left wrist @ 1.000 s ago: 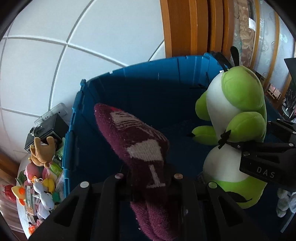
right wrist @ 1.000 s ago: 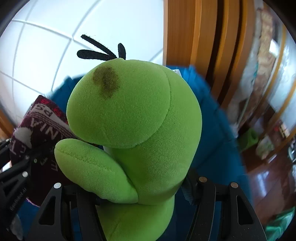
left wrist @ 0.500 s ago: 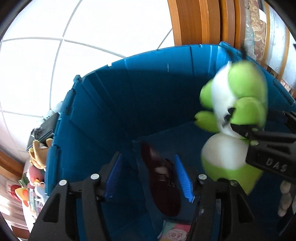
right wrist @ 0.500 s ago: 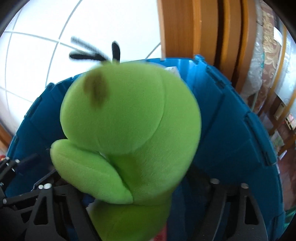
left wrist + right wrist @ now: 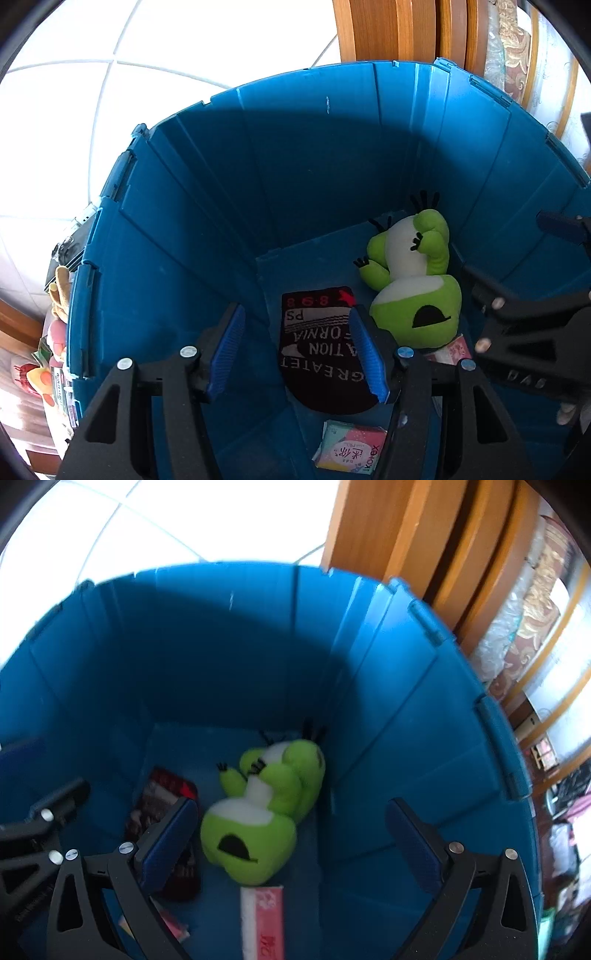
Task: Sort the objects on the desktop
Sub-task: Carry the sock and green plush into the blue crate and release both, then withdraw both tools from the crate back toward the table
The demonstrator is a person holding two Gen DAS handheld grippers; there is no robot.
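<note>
A deep blue bin (image 5: 314, 155) fills both views (image 5: 406, 709). On its floor lie a dark red sock with white lettering (image 5: 317, 343) and a green and white plush toy (image 5: 413, 291), side by side. Both show in the right wrist view too: the sock (image 5: 155, 805) and the plush (image 5: 266, 812). My left gripper (image 5: 295, 347) is open and empty above the sock. My right gripper (image 5: 291, 838) is open and empty above the plush, and it also shows at the right of the left wrist view (image 5: 517, 317).
A pastel packet (image 5: 351, 450) and a pink and white box (image 5: 264, 912) lie on the bin floor near the front. Small toys (image 5: 55, 332) and a black box (image 5: 70, 247) sit outside the bin on the left. Wooden frames (image 5: 424, 546) stand behind.
My left gripper opened and the sock dropped onto the bin floor. My right gripper opened and the plush fell beside it. Both grippers now hang empty above the bin.
</note>
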